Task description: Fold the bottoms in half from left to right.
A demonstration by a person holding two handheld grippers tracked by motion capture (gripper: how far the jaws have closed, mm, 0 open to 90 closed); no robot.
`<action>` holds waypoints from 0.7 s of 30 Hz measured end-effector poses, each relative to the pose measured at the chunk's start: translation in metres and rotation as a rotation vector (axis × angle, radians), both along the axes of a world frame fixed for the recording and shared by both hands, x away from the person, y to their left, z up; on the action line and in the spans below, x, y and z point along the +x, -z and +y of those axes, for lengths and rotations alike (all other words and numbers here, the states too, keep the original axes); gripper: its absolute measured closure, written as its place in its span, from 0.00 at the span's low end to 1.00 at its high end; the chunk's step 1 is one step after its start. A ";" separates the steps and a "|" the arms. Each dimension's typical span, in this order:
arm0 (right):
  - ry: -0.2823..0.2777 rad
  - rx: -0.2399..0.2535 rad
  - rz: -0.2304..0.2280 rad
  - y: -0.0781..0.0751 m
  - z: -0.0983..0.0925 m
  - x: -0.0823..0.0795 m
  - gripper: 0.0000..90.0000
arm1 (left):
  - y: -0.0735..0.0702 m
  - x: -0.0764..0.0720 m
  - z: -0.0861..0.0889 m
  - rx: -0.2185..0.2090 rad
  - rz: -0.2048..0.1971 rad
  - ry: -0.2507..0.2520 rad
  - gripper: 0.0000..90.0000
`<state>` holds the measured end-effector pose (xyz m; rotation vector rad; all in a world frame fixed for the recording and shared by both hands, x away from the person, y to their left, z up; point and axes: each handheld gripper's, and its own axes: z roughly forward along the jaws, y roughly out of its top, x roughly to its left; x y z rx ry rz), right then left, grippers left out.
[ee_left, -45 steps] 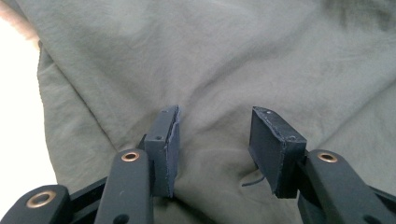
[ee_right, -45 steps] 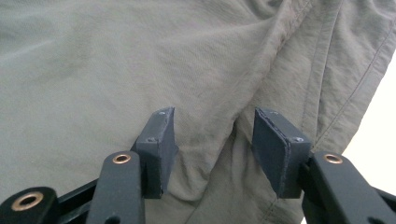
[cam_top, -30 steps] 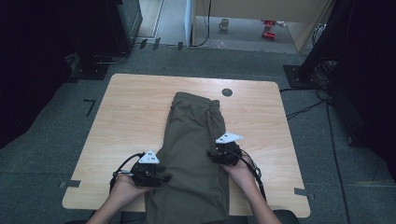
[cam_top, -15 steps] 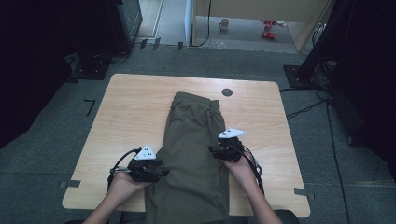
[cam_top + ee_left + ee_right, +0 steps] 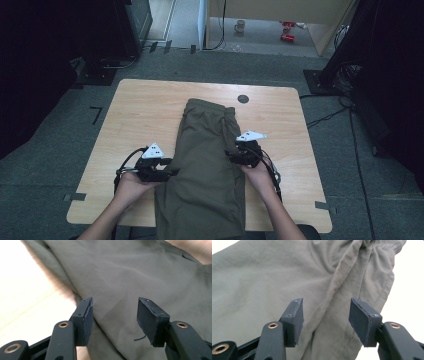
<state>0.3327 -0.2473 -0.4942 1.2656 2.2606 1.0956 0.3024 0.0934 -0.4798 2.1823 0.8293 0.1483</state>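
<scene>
Olive trousers (image 5: 207, 165) flat on table (image 5: 140, 115) | left gripper (image 5: 113, 315) jaws apart | right gripper (image 5: 325, 317) jaws apart

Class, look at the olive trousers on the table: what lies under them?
The trousers lie flat on the wooden table, which shows bare around them. The tabletop beneath the cloth is covered, so anything there can't be seen. Their near end hangs over the table's front edge.

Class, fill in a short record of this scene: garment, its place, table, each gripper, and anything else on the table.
garment: olive trousers, folded lengthwise
place: middle of the table, near end hanging over the front edge
table: light wood
left gripper: jaws open, at the trousers' left edge, cloth under them, no pinch; they have just been opening
right gripper: jaws open over the trousers' right side
other: dark round spot near the far edge
</scene>
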 end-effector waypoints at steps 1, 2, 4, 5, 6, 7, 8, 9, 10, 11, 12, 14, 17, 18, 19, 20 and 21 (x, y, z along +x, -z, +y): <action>0.001 0.000 -0.004 0.001 0.000 0.001 0.50 | -0.001 0.002 0.000 -0.002 -0.004 -0.003 0.52; 0.001 0.000 -0.004 0.001 0.000 0.001 0.50 | -0.001 0.002 0.000 -0.002 -0.004 -0.003 0.52; 0.003 0.001 0.000 0.002 -0.001 0.004 0.50 | -0.003 0.007 0.000 0.006 -0.008 -0.006 0.51; -0.002 -0.007 0.028 0.001 -0.002 0.008 0.48 | -0.004 0.010 0.000 0.007 -0.011 -0.008 0.51; 0.002 -0.010 0.025 0.000 -0.002 0.010 0.49 | -0.005 0.013 -0.001 0.004 -0.011 -0.012 0.51; 0.003 -0.001 0.026 -0.001 -0.002 0.011 0.49 | -0.006 0.019 -0.002 0.001 -0.002 -0.015 0.51; 0.002 0.004 0.024 -0.001 -0.003 0.012 0.48 | -0.007 0.022 -0.002 0.006 -0.002 -0.019 0.51; 0.003 0.009 0.027 -0.001 -0.004 0.014 0.48 | -0.007 0.025 -0.003 0.006 -0.003 -0.020 0.51; 0.006 0.013 0.023 -0.001 -0.004 0.015 0.48 | -0.007 0.028 -0.003 -0.001 0.002 -0.020 0.50; 0.009 0.015 0.022 0.000 -0.005 0.016 0.48 | -0.006 0.032 -0.004 -0.007 0.017 -0.016 0.50; 0.010 0.008 0.035 0.000 -0.005 0.018 0.47 | -0.005 0.035 -0.004 -0.009 0.031 -0.012 0.50; 0.014 0.001 0.043 0.000 -0.005 0.020 0.46 | -0.004 0.038 -0.004 -0.008 0.036 -0.006 0.50; 0.029 0.005 0.030 -0.005 -0.009 0.027 0.45 | -0.005 0.051 -0.004 -0.011 0.021 -0.020 0.50; 0.029 0.005 0.030 -0.005 -0.009 0.027 0.45 | -0.005 0.051 -0.004 -0.011 0.021 -0.020 0.49; 0.041 0.028 0.008 -0.005 -0.013 0.030 0.45 | -0.006 0.055 -0.004 -0.013 0.016 -0.022 0.49; 0.047 0.034 0.016 -0.005 -0.014 0.032 0.44 | -0.006 0.058 -0.003 -0.014 0.015 -0.026 0.49; 0.049 0.026 0.043 -0.005 -0.014 0.035 0.43 | -0.006 0.062 -0.003 -0.015 0.016 -0.031 0.49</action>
